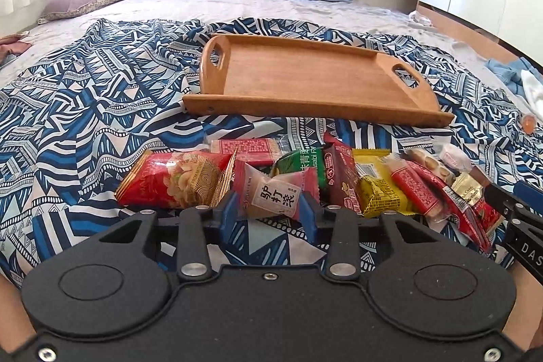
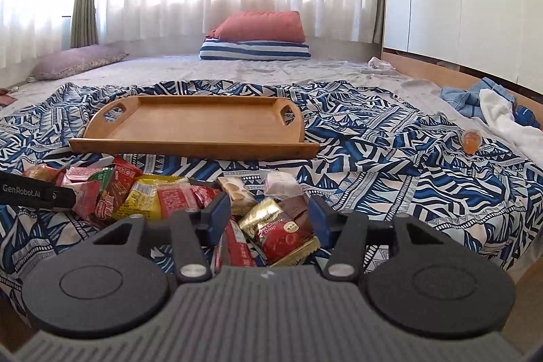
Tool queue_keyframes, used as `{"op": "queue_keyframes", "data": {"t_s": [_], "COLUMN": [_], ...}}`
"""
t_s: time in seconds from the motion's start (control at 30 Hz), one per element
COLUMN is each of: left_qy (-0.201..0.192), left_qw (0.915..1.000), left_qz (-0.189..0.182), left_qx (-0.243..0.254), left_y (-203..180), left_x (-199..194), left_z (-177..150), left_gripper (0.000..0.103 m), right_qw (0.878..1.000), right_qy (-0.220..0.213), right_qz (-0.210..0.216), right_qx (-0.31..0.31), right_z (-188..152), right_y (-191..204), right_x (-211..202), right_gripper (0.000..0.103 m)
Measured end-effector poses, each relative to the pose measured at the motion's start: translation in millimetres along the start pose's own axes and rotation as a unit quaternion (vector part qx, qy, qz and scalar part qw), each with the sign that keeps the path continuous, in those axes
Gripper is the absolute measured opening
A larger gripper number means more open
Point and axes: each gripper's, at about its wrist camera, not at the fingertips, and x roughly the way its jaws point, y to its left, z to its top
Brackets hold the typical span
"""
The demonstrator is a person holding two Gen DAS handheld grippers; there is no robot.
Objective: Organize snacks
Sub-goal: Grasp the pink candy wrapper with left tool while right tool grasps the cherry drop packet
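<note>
Your left gripper (image 1: 269, 209) points forward and downward, its blue jaws drawn in close and pressing on a pink snack packet (image 1: 276, 195) from both sides. Your right gripper (image 2: 268, 216) is tipped down less steeply; its jaws stand somewhat wider, flanking a red-and-gold packet (image 2: 281, 231), though whether the pads truly press on it is hard to tell from this angle.

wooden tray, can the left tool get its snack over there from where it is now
Probably yes. The left tool is shut on the pink snack packet, and the wooden tray lies just beyond the snack pile with only patterned cloth between, and nothing inside it.
</note>
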Motion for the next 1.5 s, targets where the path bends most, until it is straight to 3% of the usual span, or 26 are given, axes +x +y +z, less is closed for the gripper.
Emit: {"op": "queue_keyframes", "data": {"t_s": [0.1,0.43,0.57,0.83,0.97,1.23,1.37,1.5], "left_qy": [0.0,-0.001,-0.003,-0.008,-0.021,-0.017,-0.001,-0.002], "left_qw": [1.0,0.9999,0.9998,0.9997,0.9993,0.9995,0.9999,0.9994], "left_qz": [0.003,0.003,-0.002,-0.004,0.016,0.006,-0.004,-0.005], "left_qx": [0.006,0.014,0.019,0.022,0.027,0.026,0.015,0.035], "left_y": [-2,-7,-9,-8,-6,-3,-2,-6], "left_x": [5,20,22,25,27,35,39,37], "left_z": [0,1,0,1,2,2,-1,-2], "left_gripper": [0.038,0.047,0.056,0.063,0.078,0.078,0.073,0.064], "right_qw": [0.999,0.992,0.992,0.991,0.992,0.991,0.992,0.992], "right_qy": [0.021,0.035,0.034,0.026,0.026,0.021,0.02,0.016], "right_qz": [-0.013,0.005,0.009,0.021,0.03,0.041,0.046,0.054], "right_qx": [-0.027,-0.122,-0.124,-0.128,-0.121,-0.123,-0.118,-0.113], "right_z": [-3,-11,-12,-11,-10,-9,-9,-10], "right_y": [1,16,15,16,16,15,15,15], "right_x": [10,22,26,37,43,50,52,56], "right_gripper": [0.044,0.043,0.047,0.05,0.059,0.061,0.061,0.061]}}
